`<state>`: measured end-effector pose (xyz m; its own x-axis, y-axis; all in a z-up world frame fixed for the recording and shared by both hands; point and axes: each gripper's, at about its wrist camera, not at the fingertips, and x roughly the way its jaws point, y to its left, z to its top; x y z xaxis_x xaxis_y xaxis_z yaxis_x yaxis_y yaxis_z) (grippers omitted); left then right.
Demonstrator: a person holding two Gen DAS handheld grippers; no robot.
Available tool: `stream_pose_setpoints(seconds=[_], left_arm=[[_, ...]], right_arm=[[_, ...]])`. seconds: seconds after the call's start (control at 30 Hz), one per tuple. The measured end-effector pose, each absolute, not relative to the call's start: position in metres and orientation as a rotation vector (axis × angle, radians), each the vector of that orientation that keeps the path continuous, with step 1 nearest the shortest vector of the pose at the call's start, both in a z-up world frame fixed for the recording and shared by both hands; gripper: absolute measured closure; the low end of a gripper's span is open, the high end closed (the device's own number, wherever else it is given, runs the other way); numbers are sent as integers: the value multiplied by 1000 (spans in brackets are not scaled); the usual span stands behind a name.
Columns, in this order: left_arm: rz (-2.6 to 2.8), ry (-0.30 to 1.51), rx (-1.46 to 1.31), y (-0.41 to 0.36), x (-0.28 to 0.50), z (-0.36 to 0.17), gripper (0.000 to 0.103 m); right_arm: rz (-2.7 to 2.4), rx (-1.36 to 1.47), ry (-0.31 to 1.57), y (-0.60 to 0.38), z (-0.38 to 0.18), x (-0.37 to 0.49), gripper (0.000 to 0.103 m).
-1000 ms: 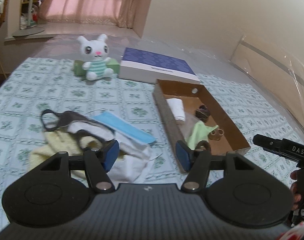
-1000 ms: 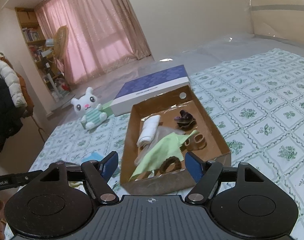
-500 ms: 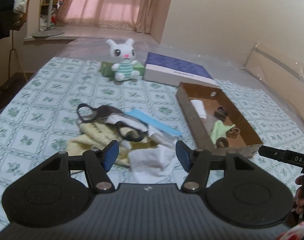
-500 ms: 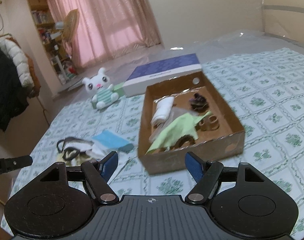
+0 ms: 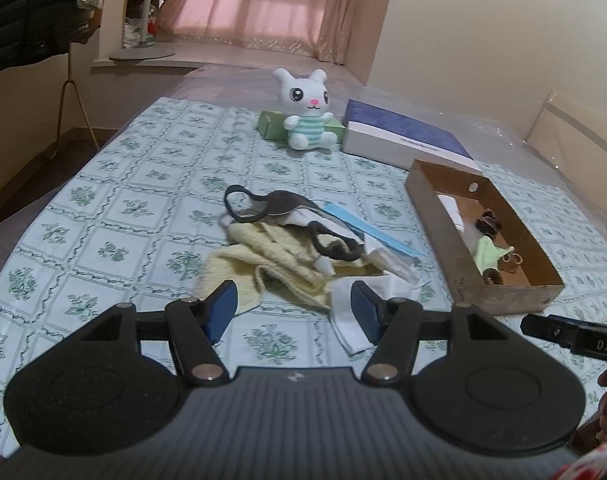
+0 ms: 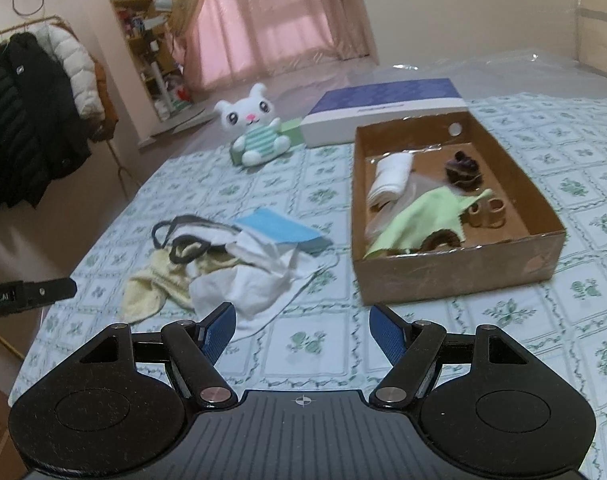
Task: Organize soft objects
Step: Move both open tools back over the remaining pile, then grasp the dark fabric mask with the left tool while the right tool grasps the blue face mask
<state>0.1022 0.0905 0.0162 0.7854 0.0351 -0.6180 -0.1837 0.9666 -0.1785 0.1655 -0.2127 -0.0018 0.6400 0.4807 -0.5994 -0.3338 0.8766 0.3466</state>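
Left gripper [image 5: 291, 306] hangs above the patterned bedspread [image 5: 143, 208], jaws spread wide and nothing between them, its blue pads [image 5: 222, 307] framing the near edge of the soft pile. Right gripper [image 6: 302, 330] is the same story: jaws apart, empty, poised over bare cloth just short of the pile and the box.

Straight ahead of the left gripper lies the heap. A pale yellow knitted cloth [image 5: 263, 264] is crumpled at the bottom, its length running roughly from the near left toward the far right. Draped over it, a dark mask [image 5: 279, 210] with looped straps, one loop reaching away to the far left, another dark loop curled on top of the yellow. A white cloth [image 5: 351, 320] spills out toward the gripper, touching the yellow one. A blue face mask [image 5: 367, 230] lies on the pile's far right side, its long axis slanting toward the cardboard box [image 5: 439, 232].

The box sits to the right of the pile, apart from it, long axis running away from the left camera. Inside, from the right wrist: a rolled white cloth [image 6: 391, 176] at the far left, a light green cloth [image 6: 423, 220] spread diagonally across the middle, a dark scrunchie [image 6: 463, 170] behind it.

Beyond, a white plush bunny [image 5: 305, 112] sits upright facing the grippers, leaning on a green box [image 5: 271, 126], beside a purple-lidded box [image 5: 403, 136].
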Motion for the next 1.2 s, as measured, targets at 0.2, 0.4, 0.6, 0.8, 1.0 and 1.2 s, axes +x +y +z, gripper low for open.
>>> stream_pose_setpoints(seconds=[0.2,0.4,0.6,0.8,1.0,1.2], left_arm=[[133,669,-240,97,104,9,44],[128,687,-237,97,113,0,44],[127,697,-213,95,133,-8,44],[113,702,-184,90,157,-15,44],[100,703,-173,89,180,-20,44],[97,698,-169,91,201,-24,44]], right_arm=[[489,174,751,-197,-9,168,29],[501,104,720,-181,-12,178,29],[515,-4,629,-163,-13,197,30],[550,-117,560,-141,-16,220,31],[599,-170,555,-122,-22,243,48],[625,-241,564,-102,-34,261,58]])
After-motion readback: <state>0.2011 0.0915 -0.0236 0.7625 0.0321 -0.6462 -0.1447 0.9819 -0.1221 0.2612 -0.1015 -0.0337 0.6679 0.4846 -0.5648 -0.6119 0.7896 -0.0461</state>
